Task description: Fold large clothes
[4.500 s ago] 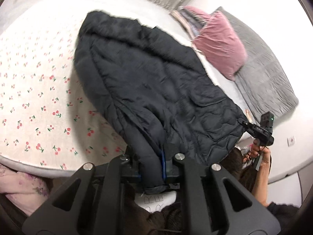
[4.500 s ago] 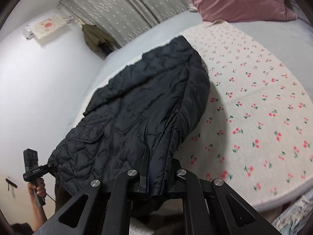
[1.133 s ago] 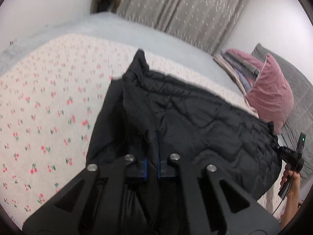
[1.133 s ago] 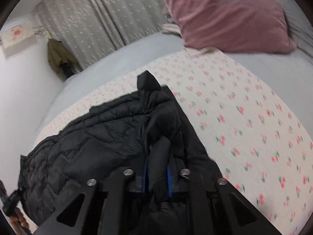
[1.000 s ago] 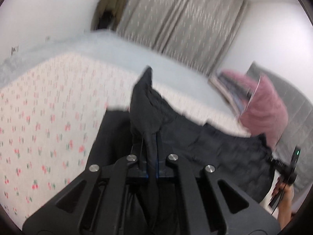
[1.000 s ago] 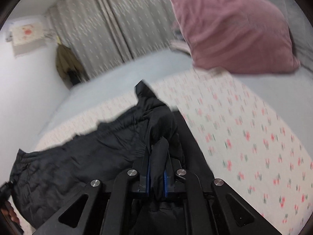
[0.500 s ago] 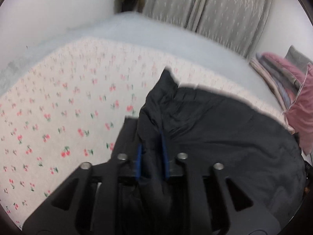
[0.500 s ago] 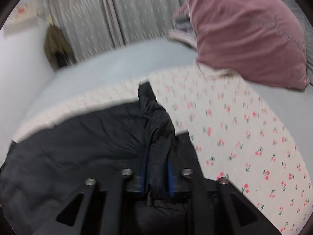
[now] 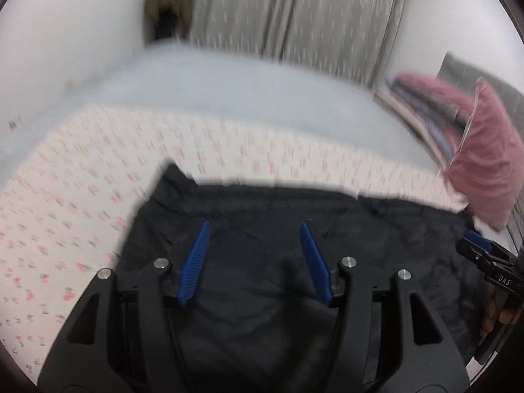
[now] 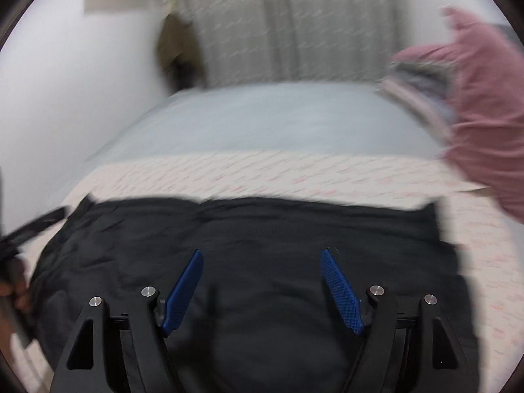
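Observation:
A black quilted jacket (image 9: 268,294) (image 10: 262,262) lies folded across the cherry-print sheet (image 9: 82,177) (image 10: 262,170) on the bed. My left gripper (image 9: 253,226) hangs just over it, its jaws opening, blue pads apart and pressing on nothing. My right gripper (image 10: 262,253) is likewise over the jacket with its jaws opening wide and no fabric pinched. The other gripper shows at the right edge of the left wrist view (image 9: 484,258), held by a hand. Both views are motion-blurred.
A pink pillow (image 9: 484,170) (image 10: 484,98) and a stack of folded clothes (image 9: 422,104) sit at the right of the bed. Grey curtains (image 9: 294,13) and an olive garment (image 10: 178,46) hang on the wall behind. Plain grey bedding (image 10: 262,121) lies beyond the sheet.
Both grippers carried the jacket's edge over onto itself, then let go of it and opened. The fabric that stood bunched between the pads now lies flat below them.

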The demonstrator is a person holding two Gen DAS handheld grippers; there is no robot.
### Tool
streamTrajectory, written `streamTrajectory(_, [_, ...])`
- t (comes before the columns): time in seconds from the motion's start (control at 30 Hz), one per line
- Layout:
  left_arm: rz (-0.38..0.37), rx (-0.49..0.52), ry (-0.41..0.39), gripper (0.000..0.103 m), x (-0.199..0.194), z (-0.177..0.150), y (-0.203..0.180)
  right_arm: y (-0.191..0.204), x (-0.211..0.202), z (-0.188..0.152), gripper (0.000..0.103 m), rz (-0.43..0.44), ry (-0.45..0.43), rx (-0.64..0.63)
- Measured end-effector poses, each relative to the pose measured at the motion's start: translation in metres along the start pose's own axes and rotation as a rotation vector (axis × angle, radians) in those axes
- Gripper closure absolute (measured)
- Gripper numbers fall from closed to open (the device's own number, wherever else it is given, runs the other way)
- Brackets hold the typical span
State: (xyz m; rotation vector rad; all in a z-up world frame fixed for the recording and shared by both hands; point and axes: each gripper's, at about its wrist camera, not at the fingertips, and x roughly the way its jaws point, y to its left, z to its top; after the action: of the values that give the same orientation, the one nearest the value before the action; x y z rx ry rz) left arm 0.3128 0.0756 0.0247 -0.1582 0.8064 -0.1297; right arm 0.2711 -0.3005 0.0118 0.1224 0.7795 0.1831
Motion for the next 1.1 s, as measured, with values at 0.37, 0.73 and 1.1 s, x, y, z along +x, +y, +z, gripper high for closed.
streamTrajectory(0.37, [0.321, -0.078, 0.195, 0.044, 0.060, 0.012, 0.101, -0.199, 0.026, 0.007, 0.027, -0.408, 0.197, 0.264])
streamTrajectory(0.73, [0.091, -0.104, 0.019, 0.022, -0.061, -0.015, 0.054, -0.191, -0.072, -0.026, 0.027, -0.307, 0.022, 0.339])
streamTrajectory(1.1, [-0.068, -0.178, 0.116, 0.022, -0.070, -0.097, 0.020, -0.129, -0.091, -0.089, 0.027, -0.157, 0.012, 0.419])
